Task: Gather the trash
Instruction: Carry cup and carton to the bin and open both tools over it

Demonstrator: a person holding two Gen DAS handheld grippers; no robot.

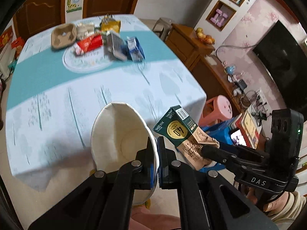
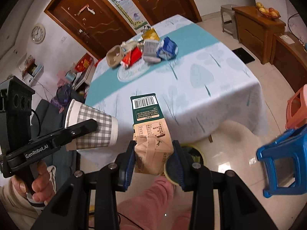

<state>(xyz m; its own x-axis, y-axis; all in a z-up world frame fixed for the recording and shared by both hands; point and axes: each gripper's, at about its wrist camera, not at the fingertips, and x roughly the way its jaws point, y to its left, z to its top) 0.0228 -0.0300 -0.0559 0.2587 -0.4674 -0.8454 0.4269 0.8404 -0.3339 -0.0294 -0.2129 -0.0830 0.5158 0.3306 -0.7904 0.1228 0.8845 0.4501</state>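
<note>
Left gripper [image 1: 155, 143] pinches empty paper cup [image 1: 119, 140]; right gripper [image 2: 153, 153] clamps milk carton [image 2: 149, 126].

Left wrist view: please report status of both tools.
Left tool shut on paper cup rim. Right tool shut on milk carton. More trash on table.

Two grippers: left gripper [image 1: 155, 149], right gripper [image 2: 153, 153]. One paper cup [image 2: 92, 126]. One green milk carton [image 2: 149, 126]. One table [image 1: 115, 88]. About six pieces of trash [image 1: 96, 40] heaped on it, blurred. Three plastic stools: blue stool [image 2: 284, 164], orange stool [image 2: 297, 109], grey stool [image 2: 228, 19].
</note>
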